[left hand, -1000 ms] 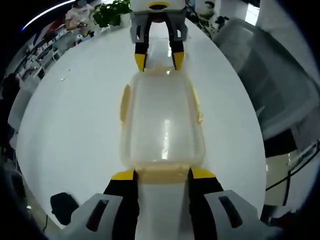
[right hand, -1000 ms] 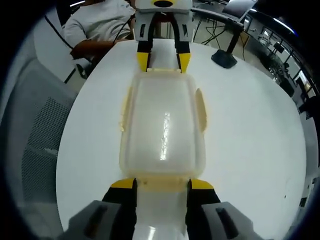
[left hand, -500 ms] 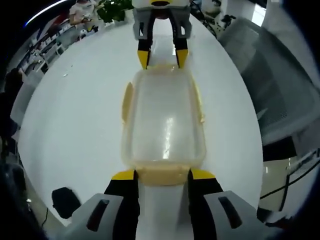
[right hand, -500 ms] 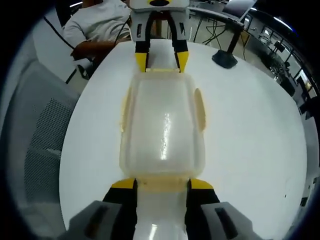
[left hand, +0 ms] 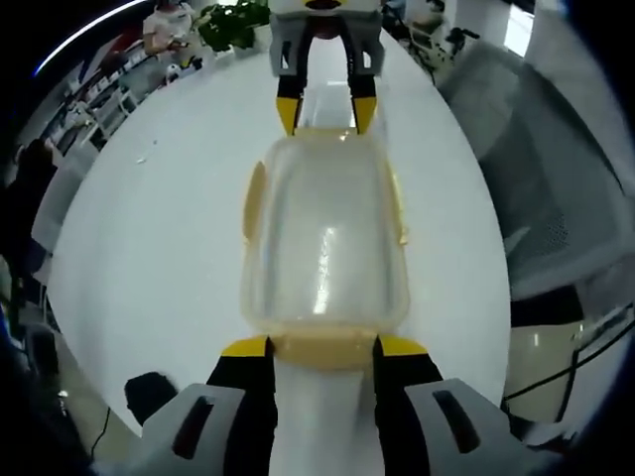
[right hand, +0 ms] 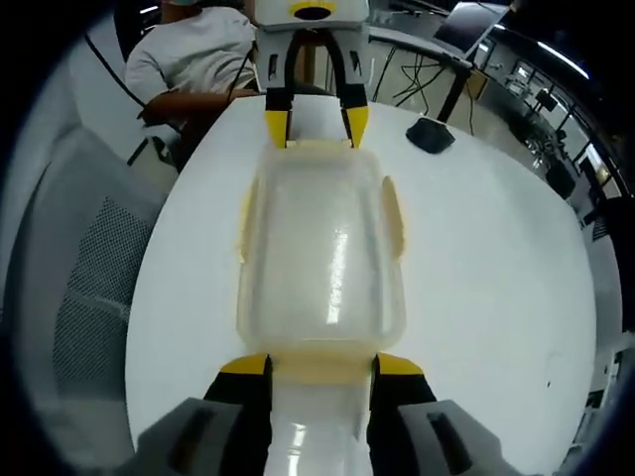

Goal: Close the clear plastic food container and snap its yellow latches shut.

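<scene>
Round white surface [left hand: 149, 258]; lidded container [left hand: 324, 243] between left tongs [left hand: 323, 347] and right tongs [right hand: 310, 367], both spread at its end latches; mesh chair [right hand: 74, 297] alongside.

The left gripper [left hand: 321, 347] straddles the near yellow latch [left hand: 322, 349] of the clear container [left hand: 323, 236], jaws spread. At the far end, the right gripper [left hand: 325, 111] brackets the opposite edge on the white table [left hand: 149, 238].

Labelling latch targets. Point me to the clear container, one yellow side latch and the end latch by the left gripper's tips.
clear container [left hand: 324, 243], left gripper view, middle of its lid.
side latch [left hand: 254, 203], left gripper view, middle of the yellow flap.
end latch [left hand: 322, 349], left gripper view, yellow flap between the jaw tips.
</scene>
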Demonstrator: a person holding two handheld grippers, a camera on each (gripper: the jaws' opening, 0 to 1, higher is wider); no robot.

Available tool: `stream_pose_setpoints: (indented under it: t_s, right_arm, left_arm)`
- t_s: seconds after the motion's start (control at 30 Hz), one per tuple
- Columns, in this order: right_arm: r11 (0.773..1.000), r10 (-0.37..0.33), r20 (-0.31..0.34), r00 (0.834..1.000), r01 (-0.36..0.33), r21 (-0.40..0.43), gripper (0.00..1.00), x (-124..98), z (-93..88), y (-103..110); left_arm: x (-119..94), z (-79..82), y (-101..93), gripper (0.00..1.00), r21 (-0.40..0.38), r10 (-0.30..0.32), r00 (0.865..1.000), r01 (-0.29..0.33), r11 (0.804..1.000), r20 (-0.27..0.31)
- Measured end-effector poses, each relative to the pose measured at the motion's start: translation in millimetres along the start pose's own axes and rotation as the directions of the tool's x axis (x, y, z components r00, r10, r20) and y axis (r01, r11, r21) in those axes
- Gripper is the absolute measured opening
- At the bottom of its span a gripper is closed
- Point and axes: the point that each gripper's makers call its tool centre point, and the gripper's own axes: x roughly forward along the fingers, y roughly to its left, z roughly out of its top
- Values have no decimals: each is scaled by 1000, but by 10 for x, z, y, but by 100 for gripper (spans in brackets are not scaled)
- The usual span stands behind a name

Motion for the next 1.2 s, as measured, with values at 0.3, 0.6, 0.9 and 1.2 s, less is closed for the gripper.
stream_pose_setpoints:
  t_s: [0.3, 0.6, 0.9, 1.2]
  right_arm:
    - [1000, -19, 15, 1000, 19, 0, 35, -173, -56, -12]
    - [999, -40, 26, 999, 40, -2, 35, -352, -156, 7]
    - [999, -48, 36, 998, 48, 0, 35, -521, -295, 62]
    - [999, -54, 43, 998, 55, -1, 35, -668, -459, 129]
  left_arm:
    - [-95, 186, 9, 36, 18, 25, 1000, -25, 1000, -10]
    - [-139, 382, -9, 36, 21, 37, 999, -37, 999, -6]
    - [-135, 587, -59, 36, 34, 42, 999, -42, 999, -9]
    - [-120, 813, -124, 36, 41, 44, 999, -44, 998, 5]
